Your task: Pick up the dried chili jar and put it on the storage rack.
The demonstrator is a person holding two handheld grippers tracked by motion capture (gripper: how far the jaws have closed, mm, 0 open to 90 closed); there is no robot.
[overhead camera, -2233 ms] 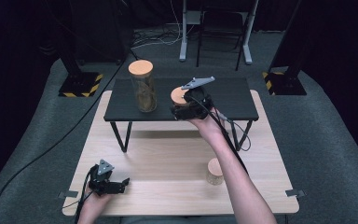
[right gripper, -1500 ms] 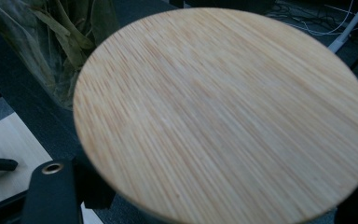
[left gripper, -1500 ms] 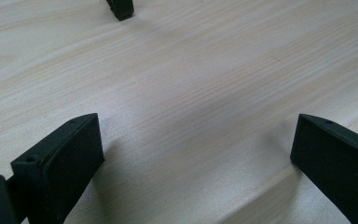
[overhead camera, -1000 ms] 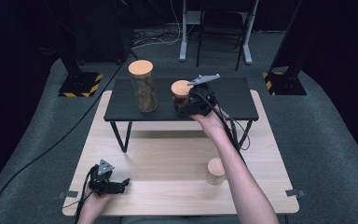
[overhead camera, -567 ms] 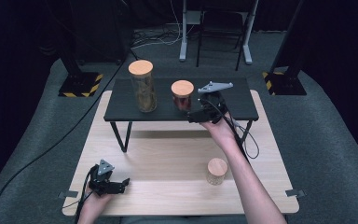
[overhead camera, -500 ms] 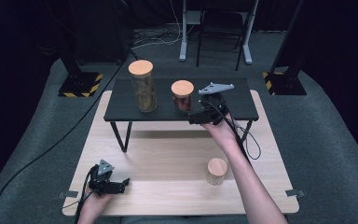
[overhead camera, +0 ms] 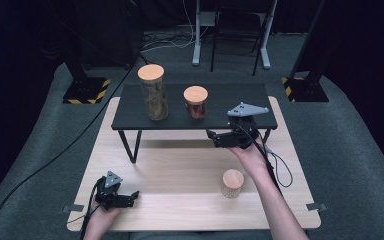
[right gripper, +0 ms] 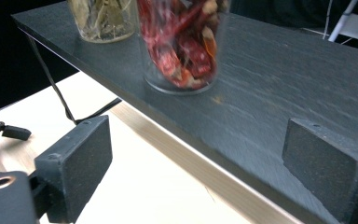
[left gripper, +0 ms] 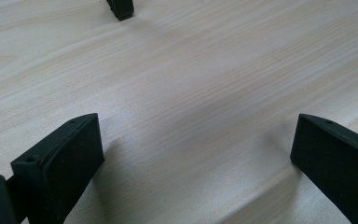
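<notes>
On the black shelf (overhead camera: 240, 100) stand a tall cork-lidded jar of dried leaves (overhead camera: 153, 95) and a shorter jar of red chillies (overhead camera: 196, 102). My right gripper (overhead camera: 211, 136) hangs off the shelf's front edge, right of the chilli jar and apart from it. Its jaws have just been opening and hold nothing. In the right gripper view the open right gripper (right gripper: 200, 172) faces the chilli jar (right gripper: 182, 46) and the leaf jar (right gripper: 103, 18) across the shelf (right gripper: 279, 93). My left gripper (overhead camera: 132, 196) rests open on the wooden table (overhead camera: 180, 170); in its own view the left gripper (left gripper: 196, 158) frames bare wood.
A small cork-lidded jar (overhead camera: 232, 183) stands on the wooden table near the right forearm. A shelf leg's foot (left gripper: 120, 8) lies ahead of the left gripper. Black stands and cables sit on the grey floor beyond the table.
The right gripper let go of the chilli jar on the shelf and drew back to the right and toward the table's front. The jar stays put. The left gripper has not moved.
</notes>
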